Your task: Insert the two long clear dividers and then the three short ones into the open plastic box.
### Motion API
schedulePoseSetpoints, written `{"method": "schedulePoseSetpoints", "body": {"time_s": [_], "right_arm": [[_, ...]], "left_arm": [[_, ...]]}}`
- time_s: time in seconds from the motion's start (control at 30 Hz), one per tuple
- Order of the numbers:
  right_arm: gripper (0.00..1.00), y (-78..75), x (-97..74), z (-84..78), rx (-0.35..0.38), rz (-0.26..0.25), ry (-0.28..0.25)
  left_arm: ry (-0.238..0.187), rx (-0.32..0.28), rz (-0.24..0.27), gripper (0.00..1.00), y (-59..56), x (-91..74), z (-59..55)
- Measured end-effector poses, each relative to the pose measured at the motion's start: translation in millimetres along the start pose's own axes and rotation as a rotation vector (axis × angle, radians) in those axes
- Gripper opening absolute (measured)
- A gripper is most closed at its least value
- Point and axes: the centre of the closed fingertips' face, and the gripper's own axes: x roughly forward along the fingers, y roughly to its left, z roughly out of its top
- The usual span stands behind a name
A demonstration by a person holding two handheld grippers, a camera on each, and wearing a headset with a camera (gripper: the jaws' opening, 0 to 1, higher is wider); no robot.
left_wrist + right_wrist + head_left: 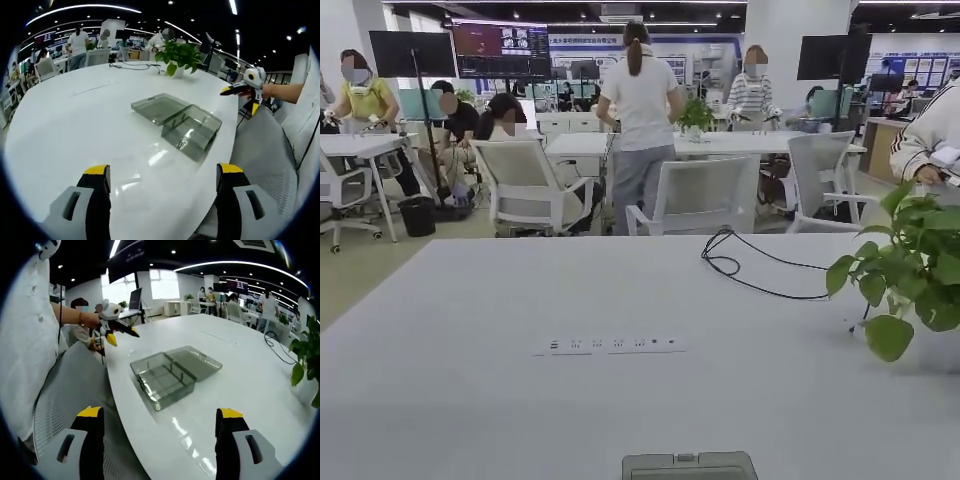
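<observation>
Plastic box (pixel 690 467), mostly beyond lower edge

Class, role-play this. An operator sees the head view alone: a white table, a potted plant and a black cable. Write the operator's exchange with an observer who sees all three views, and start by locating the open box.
Operator: Where is the open plastic box?
Observer: In the left gripper view, the open plastic box lies on the white table near its edge, with the lid flat beside the base.
Operator: Are the grippers holding anything?
Observer: No. The left gripper and the right gripper both have their jaws wide apart, with nothing between them.
</observation>
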Motion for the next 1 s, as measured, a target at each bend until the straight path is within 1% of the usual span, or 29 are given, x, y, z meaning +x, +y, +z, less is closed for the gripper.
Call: {"method": "schedulePoseSetpoints", "body": {"time_s": [0.03,0.07,0.1,0.17,0.2,0.3,0.33,0.47,0.53,0.8,0.9,1.0], "right_arm": [[0.93,0.0,0.3,0.7,-0.001,0.000,-0.002],[0.93,0.1,0.5,0.9,-0.001,0.001,-0.003],[0.93,0.2,0.7,1.4,-0.001,0.000,-0.004],[0.93,0.6,1.2,2.3,-0.001,0.001,-0.006],[0.93,0.5,1.2,2.5,0.000,0.000,-0.007],[0.93,0.1,0.9,3.2,0.003,-0.003,-0.011],[0.93,0.0,0.9,3.4,0.004,-0.003,-0.013],[0.92,-0.1,0.8,3.1,0.004,-0.004,-0.014],[0.92,-0.2,0.6,3.3,0.005,-0.004,-0.017],[0.92,-1.4,1.1,4.1,0.010,-0.007,-0.022],[0.92,-1.3,1.9,4.2,0.012,-0.005,-0.023],[0.91,-1.4,3.0,4.5,0.015,-0.005,-0.025]], "left_arm": [[0.008,-0.019,0.005,0.88,2.3,1.1,-1.6],[-0.004,-0.004,0.001,0.88,3.0,1.9,0.3],[0.000,-0.007,0.008,0.88,4.4,2.0,-0.4],[0.033,-0.020,0.023,0.85,8.3,2.0,-5.4],[0.054,-0.042,0.031,0.84,10.5,2.1,-8.8],[0.101,-0.103,0.059,0.86,17.6,3.4,-17.4],[0.097,-0.100,0.059,0.85,19.4,4.7,-17.0],[0.129,-0.107,0.074,0.78,23.0,5.9,-21.9],[0.134,-0.113,0.078,0.77,24.9,7.2,-23.0],[0.203,-0.147,0.116,0.71,33.2,11.9,-34.7],[0.219,-0.153,0.123,0.70,34.2,13.7,-36.5],[0.248,-0.150,0.143,0.66,38.7,15.4,-40.9]]}}
